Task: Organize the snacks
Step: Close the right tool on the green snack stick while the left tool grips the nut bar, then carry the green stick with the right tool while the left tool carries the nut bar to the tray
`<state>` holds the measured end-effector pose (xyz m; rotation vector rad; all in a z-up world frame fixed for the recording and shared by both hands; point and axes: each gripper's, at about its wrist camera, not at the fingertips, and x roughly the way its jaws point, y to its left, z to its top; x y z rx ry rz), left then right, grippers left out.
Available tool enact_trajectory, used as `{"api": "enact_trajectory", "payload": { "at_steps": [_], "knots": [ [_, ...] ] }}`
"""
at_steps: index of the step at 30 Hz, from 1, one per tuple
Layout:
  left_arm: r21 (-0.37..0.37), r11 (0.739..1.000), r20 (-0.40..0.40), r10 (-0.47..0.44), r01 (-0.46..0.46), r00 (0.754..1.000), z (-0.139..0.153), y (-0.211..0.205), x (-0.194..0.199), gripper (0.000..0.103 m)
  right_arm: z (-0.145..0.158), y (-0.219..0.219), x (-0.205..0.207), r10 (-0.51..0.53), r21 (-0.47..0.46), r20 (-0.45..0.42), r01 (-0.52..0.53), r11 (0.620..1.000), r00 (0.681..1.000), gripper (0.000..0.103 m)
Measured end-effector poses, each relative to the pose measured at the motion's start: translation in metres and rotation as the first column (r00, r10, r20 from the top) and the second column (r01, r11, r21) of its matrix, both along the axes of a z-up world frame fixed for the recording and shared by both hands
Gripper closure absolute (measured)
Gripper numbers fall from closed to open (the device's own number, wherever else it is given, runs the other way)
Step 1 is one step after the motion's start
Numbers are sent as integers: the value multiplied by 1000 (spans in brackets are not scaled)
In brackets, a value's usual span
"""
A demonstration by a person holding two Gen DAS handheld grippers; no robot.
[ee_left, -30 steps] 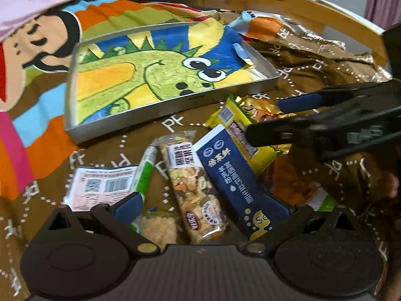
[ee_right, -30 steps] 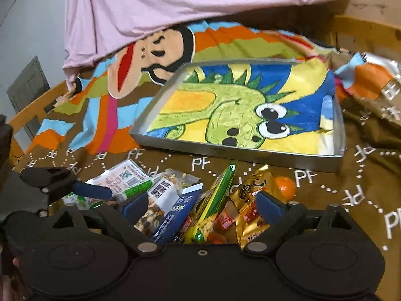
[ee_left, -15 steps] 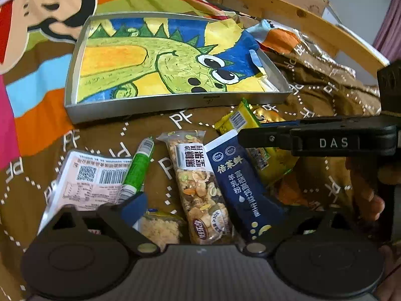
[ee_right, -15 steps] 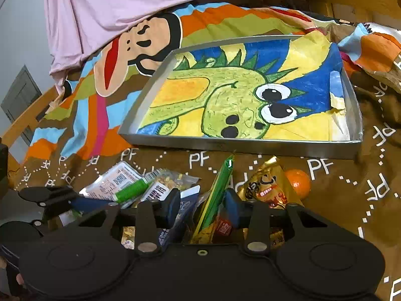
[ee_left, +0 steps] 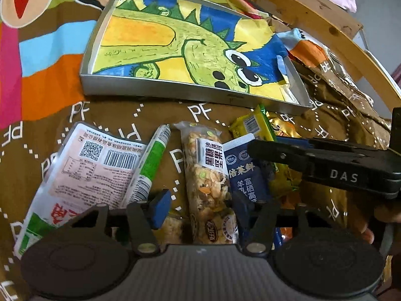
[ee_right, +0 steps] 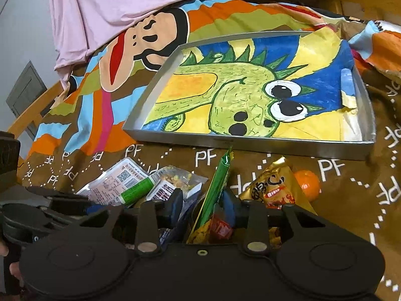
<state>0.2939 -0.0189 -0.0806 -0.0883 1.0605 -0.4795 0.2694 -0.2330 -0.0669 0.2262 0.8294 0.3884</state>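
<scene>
Below left-wrist cam: left tongs (ee_left: 198, 204) closing w/ nut bar (ee_left: 208, 183) lying between pads, not yet pinched; navy pkt (ee_left: 246, 175) touching its right, metal tray (ee_left: 195, 92) sitting beyond. Under right-wrist cam: right tongs (ee_right: 203, 204) clamping, part-open, on green-yellow pkt (ee_right: 218, 188), tilting upright; gold pkt (ee_right: 273, 188) & orange (ee_right: 307, 181) resting just right.
</scene>
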Motion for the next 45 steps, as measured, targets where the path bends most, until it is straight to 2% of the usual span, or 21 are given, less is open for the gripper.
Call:
{"api": "enact_trajectory", "payload": {
  "at_steps": [6, 8, 10, 11, 15, 19, 22, 26, 29, 36, 38, 45],
  "knots": [
    [-4, 1000, -25, 31, -31, 999, -5, -7, 9, 44, -7, 1, 16, -22, 30, -27, 22, 999, 999, 66],
    [9, 1000, -19, 28, -27, 999, -5, -10, 10, 45, -7, 1, 18, -35, 26, -47, 37, 999, 998, 81],
    [1, 1000, -25, 18, -18, 1000, -4, -11, 10, 59, -5, 0, 19, -52, 22, -66, 54, 998, 996, 84],
    [-5, 1000, -33, 20, -20, 999, -3, -11, 9, 59, -3, -2, 18, -62, 36, -72, 65, 997, 995, 85],
    [-9, 999, -51, 40, -41, 998, 1, -7, 9, 60, 3, -6, 13, -93, 43, -74, 96, 994, 993, 86],
    [-20, 998, -64, 55, -56, 996, -1, -5, 11, 60, 11, -9, 10, -108, 29, -31, 109, 994, 994, 88],
    [-2, 999, -60, 52, -52, 997, -5, -8, 13, 51, 14, -13, 11, -129, 45, -11, 129, 991, 992, 89],
    [54, 998, -25, 27, -26, 999, -9, -18, 15, 49, 8, -17, 15, -145, 76, -50, 149, 986, 988, 88],
    [53, 998, -34, 28, -27, 999, -9, -19, 15, 57, 1, -22, 18, -163, 98, -87, 172, 980, 983, 78],
    [42, 996, -53, 82, -79, 995, -7, -14, 14, 58, -19, -35, 27, -216, 210, -176, 251, 945, 960, 77],
    [38, 995, -56, 98, -96, 994, -7, -13, 13, 58, -22, -34, 29, -224, 203, -178, 258, 945, 958, 87],
    [20, 991, -66, 132, -131, 989, -2, -9, 5, 59, -2, -37, 20, -236, 209, -116, 256, 944, 965, 91]
  ]
}}
